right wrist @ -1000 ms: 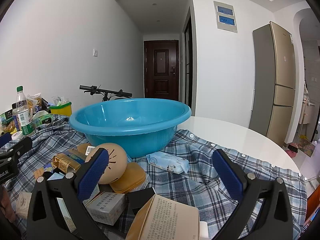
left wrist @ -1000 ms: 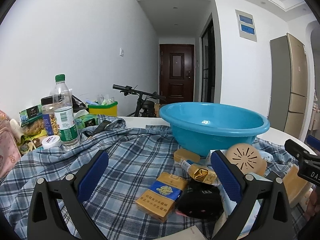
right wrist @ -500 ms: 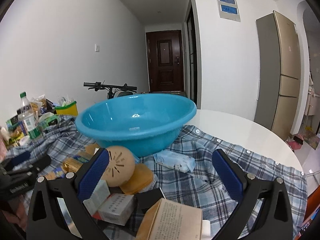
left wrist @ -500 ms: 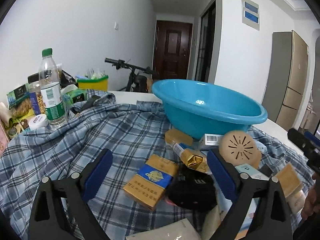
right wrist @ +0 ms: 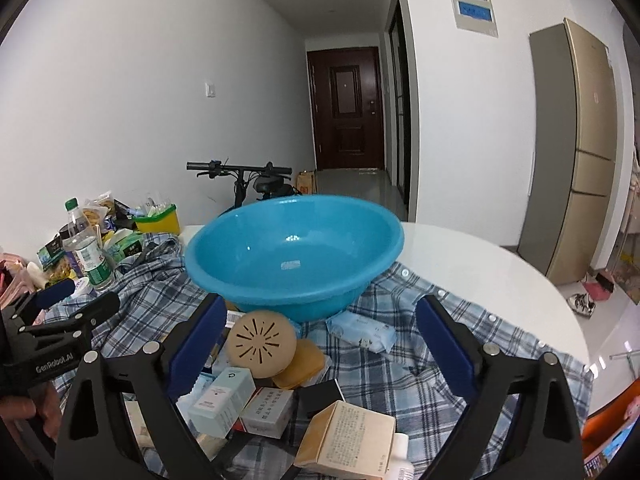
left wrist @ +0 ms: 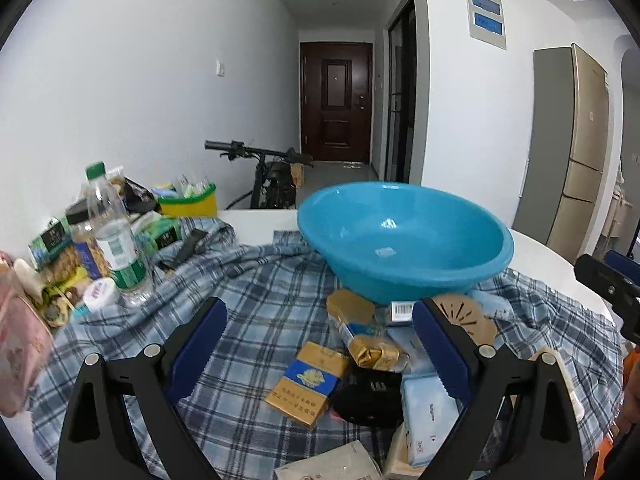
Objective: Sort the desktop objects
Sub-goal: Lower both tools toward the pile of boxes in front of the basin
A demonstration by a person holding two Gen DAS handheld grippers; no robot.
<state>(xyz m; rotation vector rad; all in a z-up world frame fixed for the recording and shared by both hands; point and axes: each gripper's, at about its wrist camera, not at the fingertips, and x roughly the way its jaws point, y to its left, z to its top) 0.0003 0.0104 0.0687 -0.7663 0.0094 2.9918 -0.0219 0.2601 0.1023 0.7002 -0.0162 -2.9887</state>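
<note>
A blue basin [left wrist: 404,248] [right wrist: 294,254] stands empty on a plaid cloth [left wrist: 256,304] [right wrist: 400,364]. In front of it lies a pile of small things: a yellow and blue cigarette pack [left wrist: 308,384], a gold foil packet [left wrist: 374,354], a black pouch [left wrist: 368,398], a round beige disc [left wrist: 466,318] [right wrist: 262,338], white boxes [right wrist: 224,402] and a tan carton [right wrist: 346,436]. My left gripper [left wrist: 320,360] is open and empty above the pile. My right gripper [right wrist: 320,356] is open and empty over the disc and boxes.
A water bottle [left wrist: 116,236], snack packs [left wrist: 48,240] and a yellow-green tub [left wrist: 188,200] crowd the left side. A tissue pack [right wrist: 362,330] lies right of the disc. The white round table [right wrist: 480,268] ends at the right. A bicycle [right wrist: 244,180] stands behind.
Both grippers have risen and tilted down, so the basin's inside and the pile show more fully. Both stay open and empty.
</note>
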